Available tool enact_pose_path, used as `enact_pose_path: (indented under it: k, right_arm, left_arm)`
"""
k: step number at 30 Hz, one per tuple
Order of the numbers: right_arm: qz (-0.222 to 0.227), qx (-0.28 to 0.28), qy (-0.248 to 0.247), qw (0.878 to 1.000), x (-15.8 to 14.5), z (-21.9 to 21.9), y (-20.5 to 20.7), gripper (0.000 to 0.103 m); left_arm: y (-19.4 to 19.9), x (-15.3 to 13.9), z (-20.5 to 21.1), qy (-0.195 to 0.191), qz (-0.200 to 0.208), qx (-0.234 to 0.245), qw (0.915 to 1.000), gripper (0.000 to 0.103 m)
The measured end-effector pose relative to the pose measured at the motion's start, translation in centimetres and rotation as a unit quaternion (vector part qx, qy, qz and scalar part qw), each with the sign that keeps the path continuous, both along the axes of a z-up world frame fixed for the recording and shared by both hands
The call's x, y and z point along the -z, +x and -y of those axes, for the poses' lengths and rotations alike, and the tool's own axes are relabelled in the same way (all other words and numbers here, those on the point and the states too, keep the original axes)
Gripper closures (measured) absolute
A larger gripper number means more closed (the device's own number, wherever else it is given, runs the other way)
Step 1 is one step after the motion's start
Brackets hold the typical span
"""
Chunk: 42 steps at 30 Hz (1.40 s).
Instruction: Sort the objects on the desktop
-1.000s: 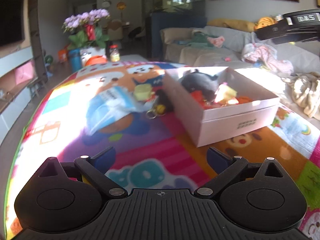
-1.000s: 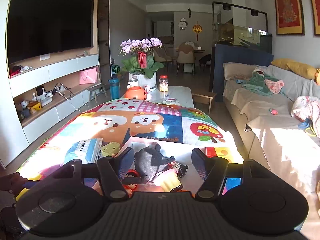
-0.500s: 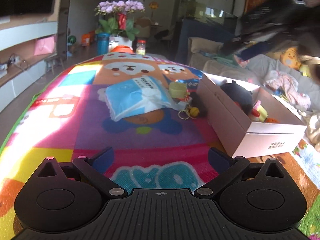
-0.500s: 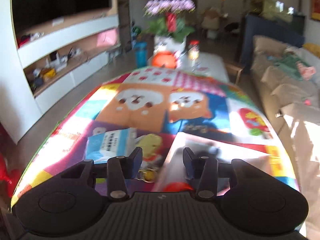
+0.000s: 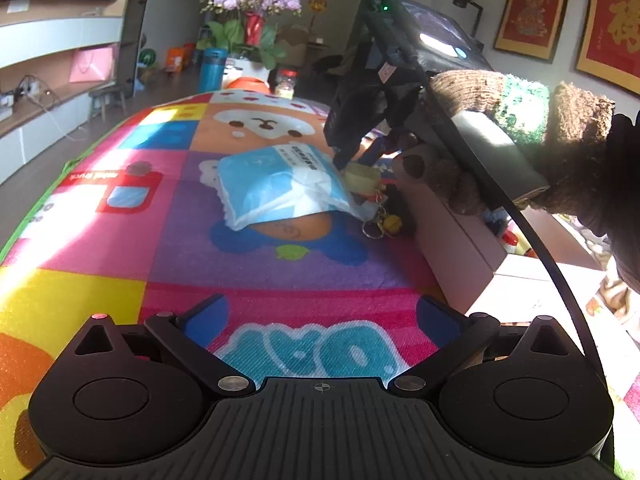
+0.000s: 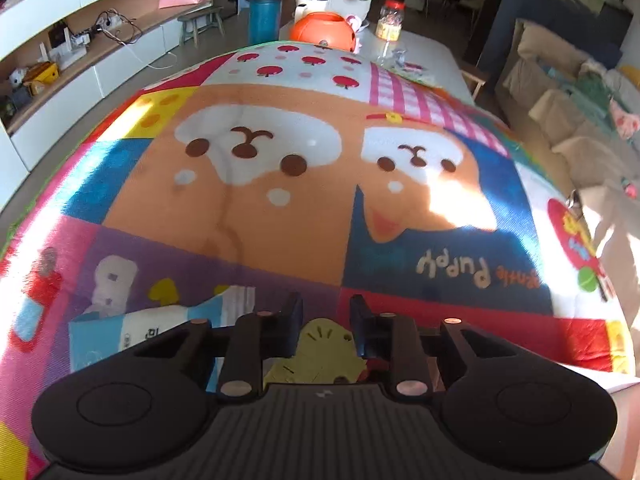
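- The right gripper (image 6: 325, 322) is pointed down at a small yellow toy (image 6: 320, 354) on the colourful play mat (image 6: 280, 208).
- The yellow toy is seen between the two black fingers (image 6: 294, 314), which have just been closing around it.
- It cannot be told if the toy is squeezed yet; small gaps seem to be left at its sides.
- In the left wrist view, the right gripper (image 5: 352, 160) is seen from the side, held by a hand in a brown knitted glove (image 5: 560, 160).
- The yellow toy (image 5: 362, 180) is placed near the middle of the mat, just beside a blue and white plastic packet (image 5: 280, 188).
- A key ring with a little yellow ball (image 5: 384, 226) is laid close to the toy, towards the white cardboard box (image 5: 472, 256).
- The box is set by the right edge of the mat, and small colourful things are seen inside it.
- The left gripper (image 5: 322, 316) is held low over the near edge of the mat, with its blue-padded jaws spread wide and nothing between them.
- A pot of purple flowers (image 5: 252, 20) is stood past the far edge of the mat.
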State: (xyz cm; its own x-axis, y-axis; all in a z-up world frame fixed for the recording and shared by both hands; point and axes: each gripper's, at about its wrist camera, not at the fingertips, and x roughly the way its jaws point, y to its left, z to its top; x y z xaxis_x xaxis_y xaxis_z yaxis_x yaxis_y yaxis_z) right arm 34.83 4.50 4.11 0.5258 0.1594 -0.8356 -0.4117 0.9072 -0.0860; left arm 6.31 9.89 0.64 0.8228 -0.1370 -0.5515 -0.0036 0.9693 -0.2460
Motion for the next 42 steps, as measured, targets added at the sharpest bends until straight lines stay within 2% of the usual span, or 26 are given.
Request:
enact_pose_path:
  k: [6,9,13,14,17,20,22,23,24,26,29,31,33,35,37,39,41,42]
  right_arm:
    - [-0.103,-0.047,0.049,0.992,0.1,1.6,-4.5,0.077]
    - [-0.127,-0.083,0.051,0.987,0.0,2.4,-8.5,0.077]
    - [-0.111,-0.133,0.056,0.983,-1.1,4.0,-14.3,0.076]
    - [-0.102,-0.146,0.054,0.983,-1.3,4.4,-15.6,0.072]
    - [-0.079,-0.179,0.040,0.980,-1.4,5.6,-19.5,0.053]
    - [-0.059,-0.195,0.040,0.978,-0.9,7.1,-22.2,0.051]
    - [-0.044,-0.190,0.047,0.980,-1.4,8.2,-23.3,0.059]
    - [-0.039,-0.180,0.062,0.981,-2.0,9.0,-23.6,0.075]
    - [-0.039,-0.171,0.085,0.981,-2.9,9.9,-23.6,0.102]
    - [-0.028,-0.145,0.138,0.979,-5.1,12.1,-23.4,0.103]
    - [0.026,-0.133,0.181,0.974,-8.5,15.2,-24.3,0.102]
    - [0.052,-0.128,0.188,0.972,-9.5,16.4,-24.9,0.099]
    - [0.043,-0.128,0.194,0.972,-8.8,16.8,-25.4,0.074]
    - [0.055,-0.134,0.172,0.974,-6.8,16.3,-26.6,0.059]
    - [0.075,-0.149,0.130,0.977,-4.4,15.1,-28.1,0.052]
    - [0.097,-0.172,0.101,0.975,-2.2,13.6,-29.5,0.037]
    - [0.121,-0.200,0.083,0.969,-0.6,12.5,-30.7,0.036]
    - [0.132,-0.213,0.067,0.966,0.0,11.9,-31.2,0.047]
  left_arm:
    - [-0.4,-0.1,0.3,0.009,-0.020,0.031,0.9993,0.000]
    - [-1.4,-0.2,0.3,0.006,-0.026,0.051,0.9983,0.000]
    - [-3.6,-0.2,0.1,-0.003,-0.032,0.078,0.9964,0.000]
    - [-4.1,-0.2,0.0,-0.006,-0.033,0.083,0.9960,0.000]
    - [-5.5,-0.3,-0.2,-0.008,-0.038,0.089,0.9953,0.000]
    - [-6.3,-0.6,0.0,0.004,-0.044,0.085,0.9954,0.000]
    - [-6.5,-0.7,0.3,0.013,-0.050,0.085,0.9951,0.000]
    - [-6.6,-0.8,0.5,0.018,-0.052,0.086,0.9948,0.000]
    - [-6.7,-0.9,0.8,0.023,-0.053,0.088,0.9944,0.000]
    - [-6.7,-1.1,1.3,0.031,-0.053,0.093,0.9938,0.000]
    - [-6.8,-1.5,2.4,0.040,-0.051,0.103,0.9926,0.000]
    - [-6.8,-1.7,3.1,0.047,-0.049,0.103,0.9923,0.000]
    - [-6.8,-2.1,3.1,0.056,-0.045,0.086,0.9937,0.000]
    - [-6.9,-2.6,2.3,0.059,-0.042,0.052,0.9960,0.000]
    - [-7.0,-3.2,0.9,0.056,-0.043,0.015,0.9974,0.000]
    - [-7.0,-3.9,-0.3,0.054,-0.044,-0.015,0.9974,0.000]
    - [-7.0,-4.4,-0.9,0.054,-0.045,-0.028,0.9971,0.000]
    - [-7.0,-4.7,-1.1,0.052,-0.043,-0.031,0.9972,0.000]
